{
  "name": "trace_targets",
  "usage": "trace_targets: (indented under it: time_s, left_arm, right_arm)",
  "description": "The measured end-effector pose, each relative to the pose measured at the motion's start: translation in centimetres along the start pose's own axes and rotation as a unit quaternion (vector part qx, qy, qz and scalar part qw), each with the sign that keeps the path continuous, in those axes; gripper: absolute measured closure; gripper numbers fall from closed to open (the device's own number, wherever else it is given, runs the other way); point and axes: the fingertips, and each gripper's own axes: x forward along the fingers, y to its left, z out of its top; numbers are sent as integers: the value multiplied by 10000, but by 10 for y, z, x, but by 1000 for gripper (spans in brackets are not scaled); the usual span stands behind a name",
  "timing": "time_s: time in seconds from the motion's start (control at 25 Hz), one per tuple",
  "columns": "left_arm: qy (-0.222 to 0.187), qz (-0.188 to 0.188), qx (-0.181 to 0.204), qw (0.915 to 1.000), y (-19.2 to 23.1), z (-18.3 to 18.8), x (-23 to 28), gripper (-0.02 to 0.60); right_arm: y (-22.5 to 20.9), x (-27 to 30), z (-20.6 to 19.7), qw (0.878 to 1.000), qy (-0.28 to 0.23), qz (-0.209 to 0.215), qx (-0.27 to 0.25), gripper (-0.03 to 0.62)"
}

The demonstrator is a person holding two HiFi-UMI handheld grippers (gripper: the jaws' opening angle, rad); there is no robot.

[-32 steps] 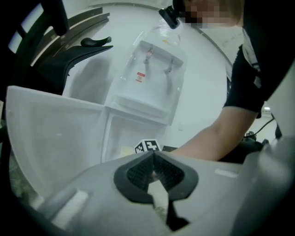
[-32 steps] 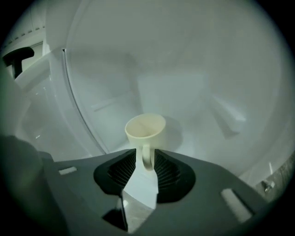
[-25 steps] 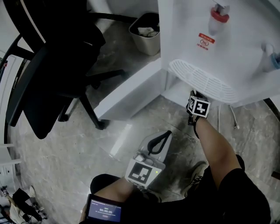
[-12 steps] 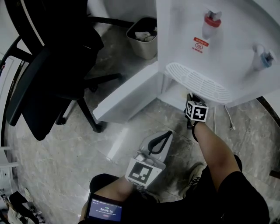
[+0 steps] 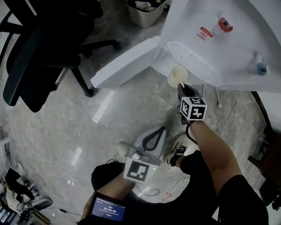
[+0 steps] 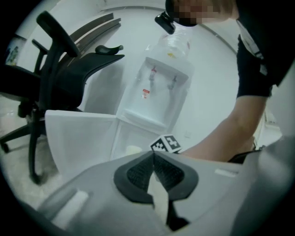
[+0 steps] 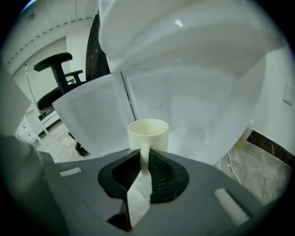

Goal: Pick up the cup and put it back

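A cream cup (image 5: pixel 177 75) with a handle hangs upright just in front of the open lower cabinet of a white water dispenser (image 5: pixel 210 39). My right gripper (image 5: pixel 182 88) is shut on the cup's handle. In the right gripper view the cup (image 7: pixel 147 133) stands right beyond the jaws, its thin handle pinched between the black pads of my right gripper (image 7: pixel 144 159). My left gripper (image 5: pixel 161 130) sits low near my knees, pointing at the dispenser, with nothing in it. In the left gripper view my left gripper (image 6: pixel 153 156) has its pads pressed together.
The dispenser's cabinet door (image 5: pixel 127 61) swings open to the left. A black office chair (image 5: pixel 39 44) stands at far left and a bin (image 5: pixel 142 11) behind the door. A white cable (image 5: pixel 217 97) lies on the marble floor by the dispenser. A timer screen (image 5: pixel 107 206) sits by my lap.
My right gripper has drawn back out of the cabinet under the dispenser, bringing the cup with it into the open. The left gripper has stayed where it was.
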Motion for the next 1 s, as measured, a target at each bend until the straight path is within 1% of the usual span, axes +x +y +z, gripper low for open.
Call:
trace_targets:
  time_s: [0.04, 0.12, 0.28, 0.44, 0.52, 0.6, 0.76, 0.84, 1.0]
  left_arm:
    - [82, 134, -186, 9997, -6, 4, -12, 577]
    - [163, 242, -321, 9991, -22, 21, -34, 577]
    - [317, 179, -550, 9978, -67, 71, -87, 577]
    - [549, 224, -793, 9951, -98, 124, -146, 577]
    - [641, 212, -738, 9950, -107, 151, -171, 577]
    - [670, 208, -539, 9961, -111, 177, -191, 577]
    - [684, 370, -366, 9963, -132, 225, -219, 577]
    - [567, 503, -280, 9967, -142, 254, -225, 577]
    - [75, 841, -276, 9960, -159, 315, -226, 577]
  right_arm:
    - [10, -18, 0, 9999, 104, 90, -20, 543]
    - [27, -53, 7, 9993, 245, 257, -95, 543]
    - [59, -133, 36, 9983, 328, 445, -168, 543]
    - [93, -215, 83, 9981, 279, 539, -83, 543]
    - [111, -251, 113, 9980, 153, 599, -98, 543]
    - [126, -283, 149, 9974, -58, 685, -191, 543]
    - [149, -353, 210, 9934, -328, 945, -570, 543]
    - [158, -387, 236, 9900, -463, 1119, -721, 542]
    - [174, -447, 291, 9768, -963, 1521, -1161, 543]
